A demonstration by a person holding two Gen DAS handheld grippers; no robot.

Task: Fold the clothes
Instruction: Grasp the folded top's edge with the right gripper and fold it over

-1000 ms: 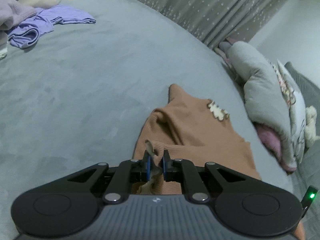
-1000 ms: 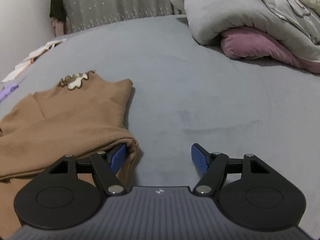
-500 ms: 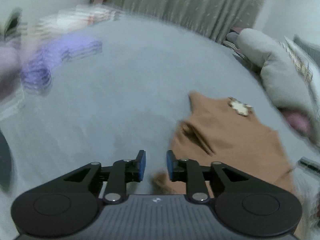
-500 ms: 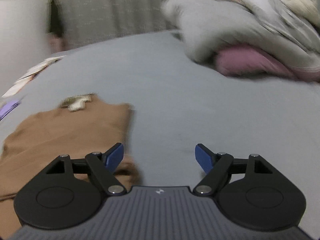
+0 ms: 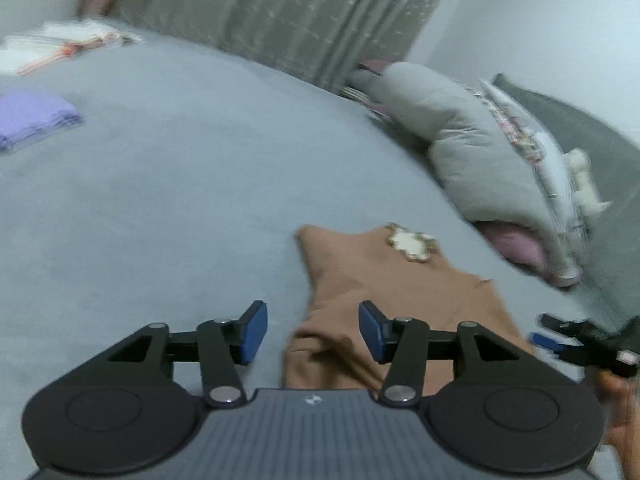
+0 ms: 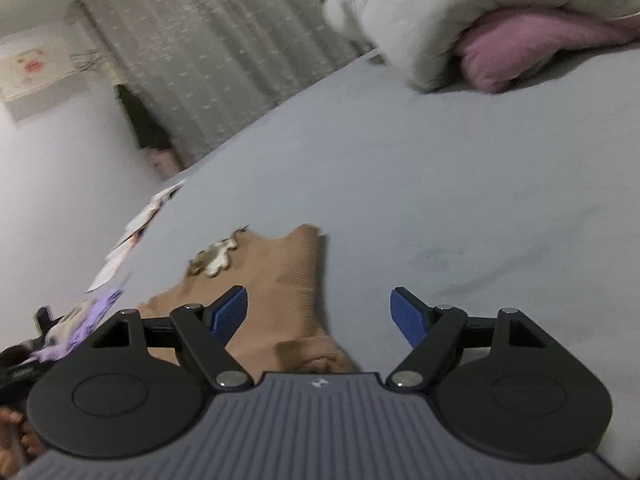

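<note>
A tan knit garment [image 5: 384,280] with a cream flower patch [image 5: 414,242] lies folded on the grey bed. My left gripper [image 5: 312,330] is open and empty, its jaws straddling the garment's near left edge. My right gripper [image 6: 318,316] is open and empty over the garment's near right edge [image 6: 288,292]; the flower patch [image 6: 214,260] shows to its left. The right gripper [image 5: 576,342] also shows at the right of the left wrist view.
A grey quilt over a pink cushion [image 5: 480,152] is piled at the bed's right; it also shows in the right wrist view [image 6: 500,28]. Purple clothes [image 5: 32,120] and white folded items [image 5: 52,42] lie at the far left. A curtain [image 5: 304,12] hangs behind.
My left gripper has let go of the tan garment and opened wide. Both grippers have shifted and tilted; the right one stays open.
</note>
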